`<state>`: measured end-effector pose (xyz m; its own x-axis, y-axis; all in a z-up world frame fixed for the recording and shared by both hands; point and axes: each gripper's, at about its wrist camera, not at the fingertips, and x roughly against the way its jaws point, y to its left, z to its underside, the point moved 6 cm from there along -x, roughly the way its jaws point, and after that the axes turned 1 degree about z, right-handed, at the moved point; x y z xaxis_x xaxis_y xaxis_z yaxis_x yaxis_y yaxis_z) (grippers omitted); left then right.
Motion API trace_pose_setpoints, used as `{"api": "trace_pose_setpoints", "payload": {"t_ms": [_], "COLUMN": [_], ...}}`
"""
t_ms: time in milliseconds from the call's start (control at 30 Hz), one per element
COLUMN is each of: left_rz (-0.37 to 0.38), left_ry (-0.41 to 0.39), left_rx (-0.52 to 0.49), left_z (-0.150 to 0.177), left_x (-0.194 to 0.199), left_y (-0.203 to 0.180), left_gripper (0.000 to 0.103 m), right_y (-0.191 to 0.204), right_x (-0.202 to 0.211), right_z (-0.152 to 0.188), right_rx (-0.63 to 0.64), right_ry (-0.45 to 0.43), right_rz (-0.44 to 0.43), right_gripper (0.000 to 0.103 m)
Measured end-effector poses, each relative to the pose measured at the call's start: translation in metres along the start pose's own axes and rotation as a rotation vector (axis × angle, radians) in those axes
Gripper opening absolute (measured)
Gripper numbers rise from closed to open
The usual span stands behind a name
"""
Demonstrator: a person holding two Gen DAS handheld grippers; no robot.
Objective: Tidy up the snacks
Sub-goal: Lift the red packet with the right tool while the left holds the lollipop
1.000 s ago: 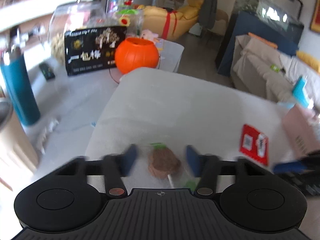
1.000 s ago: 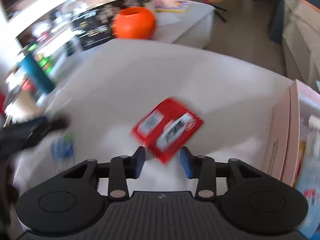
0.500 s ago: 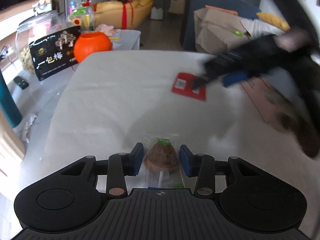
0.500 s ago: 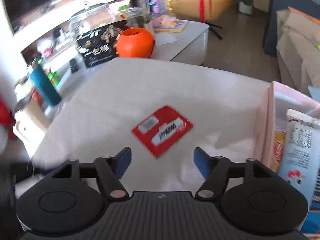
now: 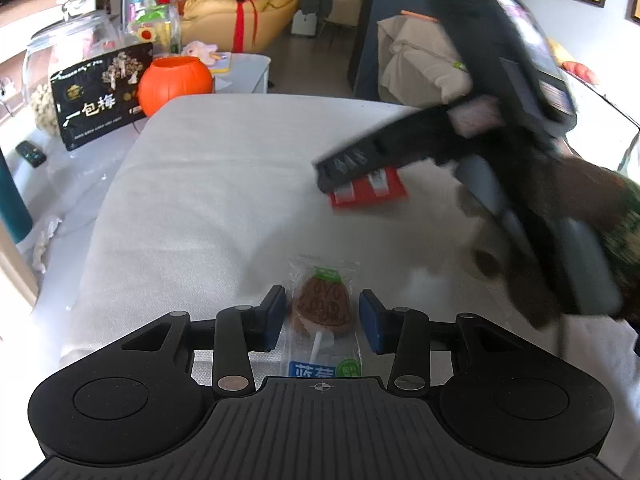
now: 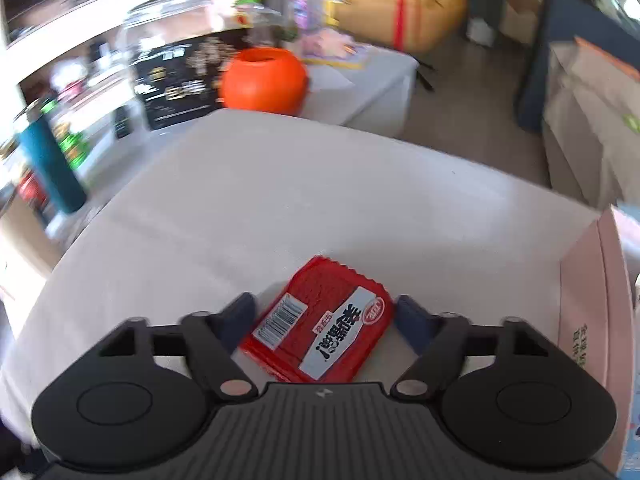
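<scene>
While both snacks lie unpacked on the desk (image 6: 280, 200), the left gripper (image 5: 322, 316) straddles the lollipop (image 5: 322, 304) ungripped; the right gripper (image 6: 326, 316) is closing around the red packet (image 6: 320, 328), pink box (image 6: 588, 300) waiting.

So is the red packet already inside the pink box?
No, the red packet lies on the white tabletop left of the pink box.

My left gripper (image 5: 323, 318) straddles the lollipop (image 5: 322, 307) on the table (image 5: 208, 200); ahead to the right, my right gripper (image 6: 325, 318), jaws closing, straddles the snack packet (image 6: 320, 330). The box (image 6: 592, 312) stands to its right, the pumpkin bucket (image 6: 264, 80) behind the table.
</scene>
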<state>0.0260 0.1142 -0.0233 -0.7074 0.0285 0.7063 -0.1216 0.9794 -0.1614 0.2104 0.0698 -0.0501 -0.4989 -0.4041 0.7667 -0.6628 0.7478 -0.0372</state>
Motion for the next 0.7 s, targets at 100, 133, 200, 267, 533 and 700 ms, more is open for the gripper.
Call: {"api": "trace_pose_setpoints", "payload": {"t_ms": [100, 133, 200, 267, 533, 700], "left_rz": [0.001, 0.001, 0.000, 0.001, 0.112, 0.082], "left_ry": [0.002, 0.003, 0.007, 0.010, 0.032, 0.047], "left_rx": [0.002, 0.004, 0.004, 0.005, 0.025, 0.012], "left_z": [-0.001, -0.001, -0.002, -0.003, -0.002, 0.006], "left_x": [-0.002, -0.002, -0.003, -0.003, -0.006, 0.003], "left_y": [0.003, 0.003, 0.003, 0.002, -0.016, -0.012], "left_gripper": [0.045, 0.045, 0.045, 0.045, 0.041, 0.040], "right_y": [0.001, 0.000, -0.006, -0.012, -0.028, -0.028], "right_x": [0.018, 0.024, 0.037, 0.054, 0.101, 0.110], "right_z": [0.012, 0.018, 0.030, 0.044, 0.102, 0.084], "right_rx": [0.025, 0.032, 0.025, 0.022, 0.044, 0.053], "right_ry": [-0.007, -0.007, 0.004, 0.010, 0.003, -0.084], "right_rz": [-0.015, -0.013, -0.024, -0.043, -0.086, -0.102], "right_gripper": [0.059, 0.058, 0.054, 0.042, 0.024, 0.054]}}
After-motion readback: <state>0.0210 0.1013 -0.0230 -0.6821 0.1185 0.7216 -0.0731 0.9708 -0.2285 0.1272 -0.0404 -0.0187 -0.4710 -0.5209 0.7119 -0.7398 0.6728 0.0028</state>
